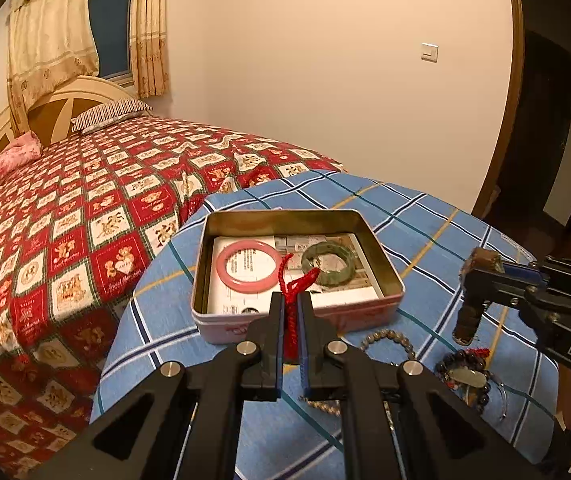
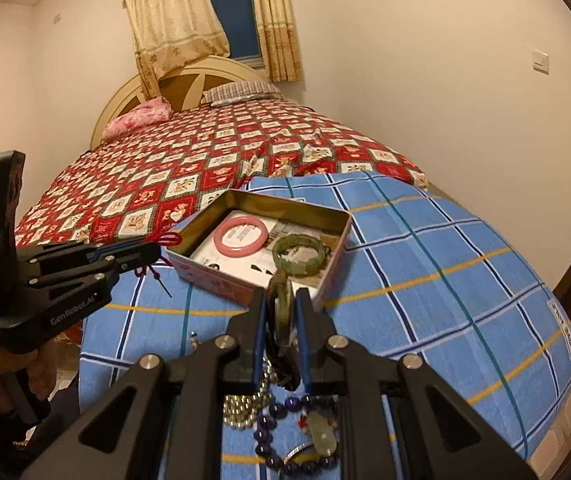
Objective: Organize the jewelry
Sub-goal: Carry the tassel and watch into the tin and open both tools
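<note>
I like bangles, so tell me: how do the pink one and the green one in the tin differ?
The pink bangle is smooth, thin and evenly coloured; the green bangle is thicker, mottled and darker. The pink bangle lies towards the left of the tin, the green bangle towards the right. The pink ring looks wider across than the green one. Both lie flat on printed paper, apart from each other.

Home bedroom: quilted bed (image 2: 213,160), pillows (image 2: 241,91), curved headboard (image 2: 205,76), curtained window (image 2: 233,20)
</note>
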Demonstrator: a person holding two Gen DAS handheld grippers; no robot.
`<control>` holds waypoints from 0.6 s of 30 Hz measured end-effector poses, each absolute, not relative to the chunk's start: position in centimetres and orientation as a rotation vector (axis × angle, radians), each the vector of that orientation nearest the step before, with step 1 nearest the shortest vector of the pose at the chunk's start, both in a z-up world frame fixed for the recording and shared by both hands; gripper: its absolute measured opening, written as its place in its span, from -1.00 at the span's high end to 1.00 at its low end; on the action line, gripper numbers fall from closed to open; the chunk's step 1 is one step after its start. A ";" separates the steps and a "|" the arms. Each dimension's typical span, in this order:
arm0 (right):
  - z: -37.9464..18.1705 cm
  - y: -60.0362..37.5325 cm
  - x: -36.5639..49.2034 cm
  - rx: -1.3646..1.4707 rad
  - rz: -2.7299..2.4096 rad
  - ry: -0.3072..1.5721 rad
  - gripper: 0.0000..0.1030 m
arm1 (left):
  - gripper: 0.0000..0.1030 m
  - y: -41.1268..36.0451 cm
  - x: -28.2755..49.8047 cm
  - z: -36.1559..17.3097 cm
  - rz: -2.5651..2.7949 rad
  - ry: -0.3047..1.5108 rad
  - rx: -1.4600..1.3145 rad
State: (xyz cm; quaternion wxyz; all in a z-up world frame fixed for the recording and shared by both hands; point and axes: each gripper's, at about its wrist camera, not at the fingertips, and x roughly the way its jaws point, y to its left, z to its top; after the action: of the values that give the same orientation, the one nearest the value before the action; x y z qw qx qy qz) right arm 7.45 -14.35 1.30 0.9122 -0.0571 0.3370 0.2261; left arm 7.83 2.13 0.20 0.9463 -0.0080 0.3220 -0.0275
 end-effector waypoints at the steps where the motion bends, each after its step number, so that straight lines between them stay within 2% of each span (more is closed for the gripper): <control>1: 1.3 -14.2 7.7 -0.123 0.467 0.695 0.68 | 0.91 2.1 8.1 0.3 -0.055 0.656 -0.014; 18: 1.7 -11.1 13.0 -0.195 0.446 0.704 0.68 | 0.90 3.0 13.0 0.3 -0.014 0.669 0.071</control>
State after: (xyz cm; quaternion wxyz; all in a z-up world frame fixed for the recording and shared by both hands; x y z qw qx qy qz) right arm 13.00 -11.13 1.65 0.9099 -0.0944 0.3412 0.2161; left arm 12.96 2.98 0.31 0.9439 0.0351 0.3282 -0.0068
